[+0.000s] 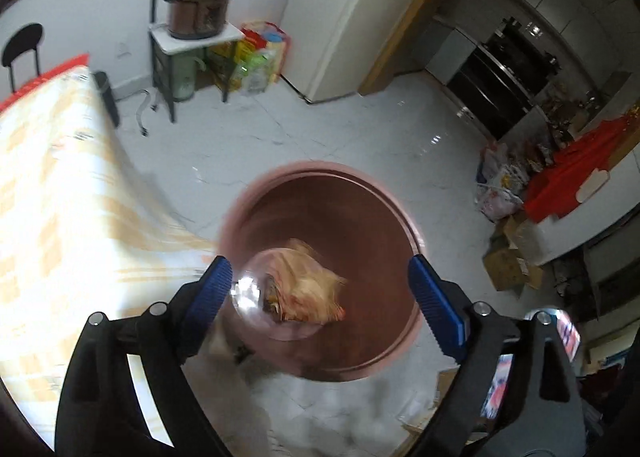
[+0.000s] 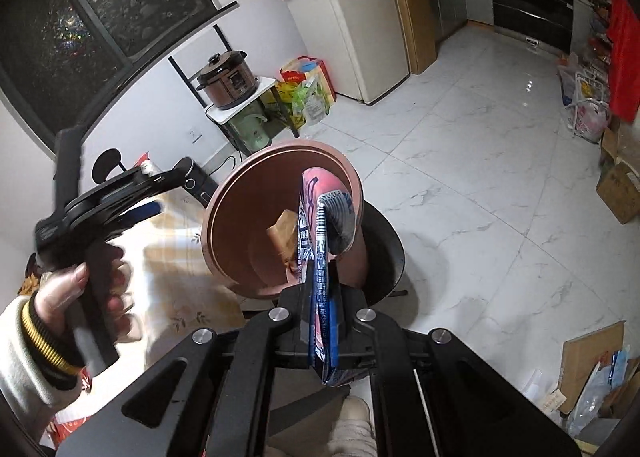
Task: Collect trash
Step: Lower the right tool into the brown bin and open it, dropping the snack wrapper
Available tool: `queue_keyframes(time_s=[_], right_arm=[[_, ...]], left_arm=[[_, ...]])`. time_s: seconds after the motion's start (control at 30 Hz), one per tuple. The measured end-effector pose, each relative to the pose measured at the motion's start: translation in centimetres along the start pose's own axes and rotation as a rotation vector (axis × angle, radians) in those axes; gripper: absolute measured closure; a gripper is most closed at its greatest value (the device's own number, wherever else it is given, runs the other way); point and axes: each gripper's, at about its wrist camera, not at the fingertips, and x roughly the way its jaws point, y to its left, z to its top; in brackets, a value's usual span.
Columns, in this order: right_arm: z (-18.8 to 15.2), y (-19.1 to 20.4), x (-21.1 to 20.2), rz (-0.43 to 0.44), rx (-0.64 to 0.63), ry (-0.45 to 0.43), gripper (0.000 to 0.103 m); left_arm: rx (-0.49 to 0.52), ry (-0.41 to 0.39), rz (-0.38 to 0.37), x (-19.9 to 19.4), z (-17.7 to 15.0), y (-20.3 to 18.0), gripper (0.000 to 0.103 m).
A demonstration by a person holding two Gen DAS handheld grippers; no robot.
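Left wrist view: left gripper (image 1: pixel 320 289) fingers (image 1: pixel 434 297) spread wide, nothing between the pads. Directly below them, brown bin (image 1: pixel 280 193), open mouth up. Crumpled orange-tan wrapper (image 1: pixel 308 289) lies inside the bin near the bottom; image blurred there. Tabletop (image 1: pixel 60 197) with yellow-check cloth just left of the bin.

Right wrist view: right gripper (image 2: pixel 322 297) fingers fully closed, clamping a flat blue-and-pink snack packet (image 2: pixel 326 213) edge-on. Packet's free end sits over the bin's (image 2: pixel 224 225) mouth. Left hand (image 2: pixel 80 289) grips the left gripper's handle, over the tabletop edge beside the bin.
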Motion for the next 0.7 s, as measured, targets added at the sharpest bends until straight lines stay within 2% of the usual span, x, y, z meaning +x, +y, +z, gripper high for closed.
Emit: queue_keyframes(time_s=[0.23, 0.47, 0.7], right_arm=[[2.8, 3.4, 4.6, 0.039, -0.063, 0.031, 0.097], [4.8, 7.0, 10.3, 0.043, -0.119, 0.094, 0.097], [6.1, 8.8, 12.2, 0.036, -0.147, 0.1, 0.096]], left_arm=[[-0.02, -0.1, 0.164, -7.4, -1.2, 5.4, 0.006], [-0.025, -0.171, 0.331, -13.9, -3.1, 9.2, 0.006], [-0.077, -0.209, 0.414, -18.3, -4.6, 11.8, 0.006]])
